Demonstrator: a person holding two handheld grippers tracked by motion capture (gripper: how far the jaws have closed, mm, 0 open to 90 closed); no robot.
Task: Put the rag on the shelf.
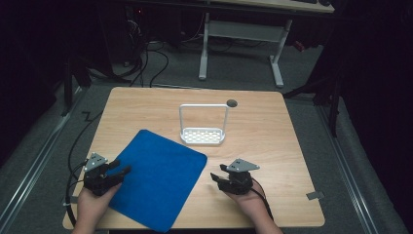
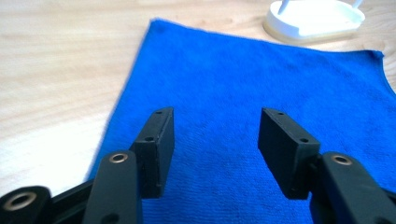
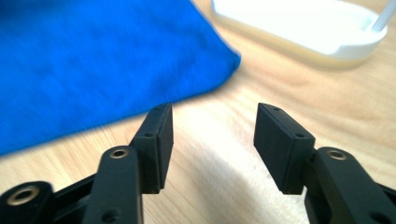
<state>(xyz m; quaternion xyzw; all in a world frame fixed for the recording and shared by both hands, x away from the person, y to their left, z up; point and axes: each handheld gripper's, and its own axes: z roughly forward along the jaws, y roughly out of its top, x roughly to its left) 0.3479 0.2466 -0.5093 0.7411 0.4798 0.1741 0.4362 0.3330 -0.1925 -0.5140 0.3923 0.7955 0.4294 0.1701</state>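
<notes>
the blue cloth lies flat on the surface, near the white rack. left gripper gapes empty over its edge; right gripper, beside it, wide and empty.

The cloth was plain bright blue, the rack white with a perforated base, the table pale wood grain, both claws black.

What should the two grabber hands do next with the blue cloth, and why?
Probably the left gripper should dip and pinch the blue cloth. Its jaws are open over the cloth's near edge, holding nothing. The right gripper is open over bare table beside the cloth.
</notes>
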